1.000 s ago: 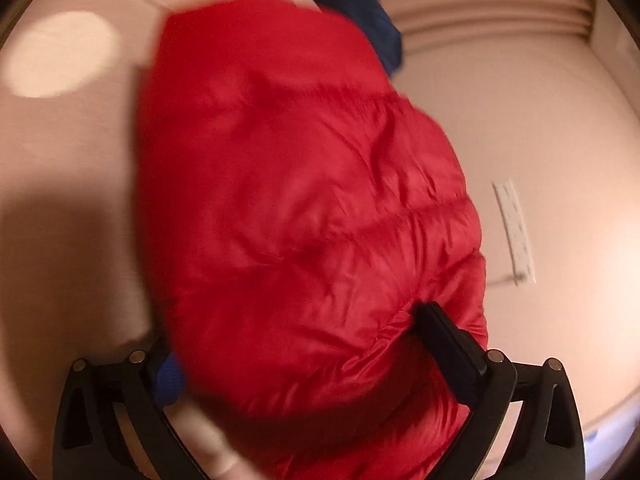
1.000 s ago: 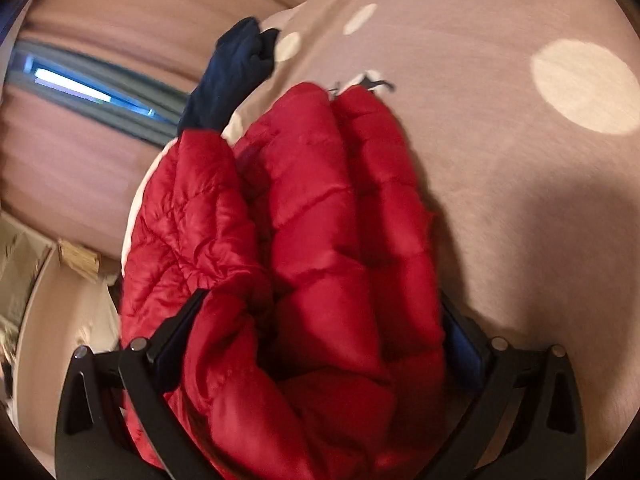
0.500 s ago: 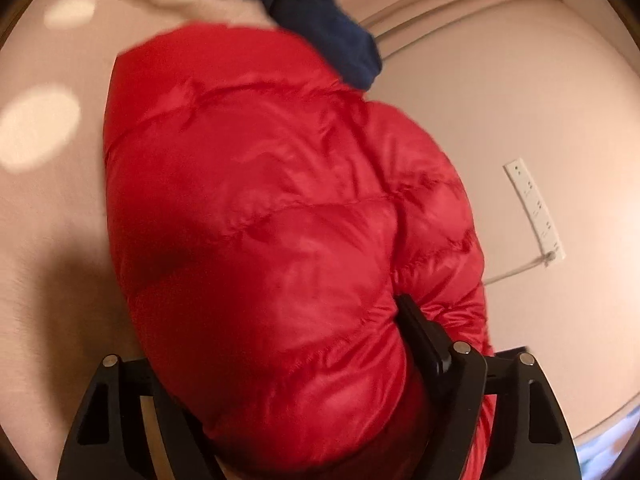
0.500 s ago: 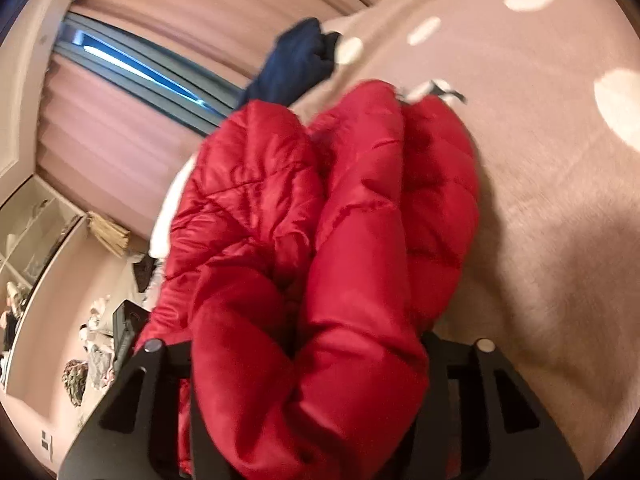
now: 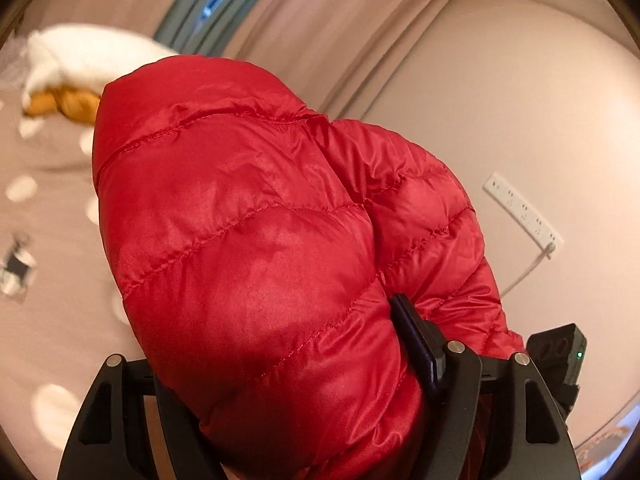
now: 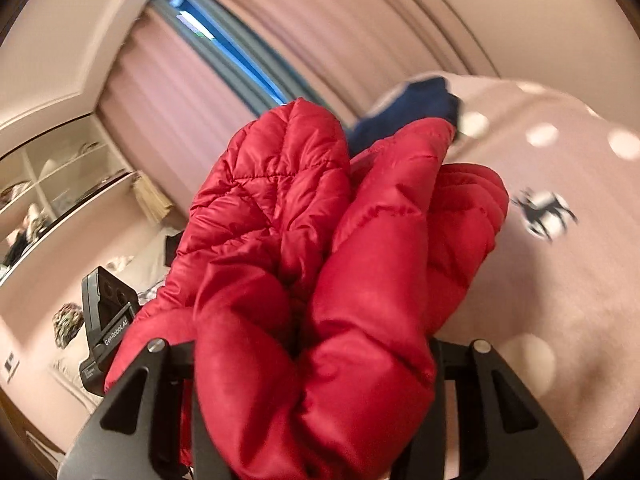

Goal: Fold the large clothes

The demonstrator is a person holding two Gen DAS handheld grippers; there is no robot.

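Since a second ago both grippers have lifted the red down jacket [image 5: 256, 264] off the bed [image 5: 48, 320], and more of the curtains [image 6: 320, 12] and the window now shows behind it. The left gripper's [image 5: 304, 384] jaws have just been closing; they are clamped on a thick, smooth quilted fold of the jacket, with only the right-hand finger [image 5: 416, 336] in sight, pressed into the fabric. In the left wrist view, from left to right: a white and orange plush toy [image 5: 68, 76] on the dotted bedspread, the jacket filling the middle, and a white power strip [image 5: 524, 212] with its cable. The right gripper [image 6: 316, 392] is clamped on a bunched wad of the same jacket [image 6: 320, 260]; its jaws have held about the same width over the last half second. To the left of it stands an open shelf unit [image 6: 52, 176] whose contents are too blurred to tell. A navy garment [image 6: 408, 108] lies on the bedspread just behind the jacket.
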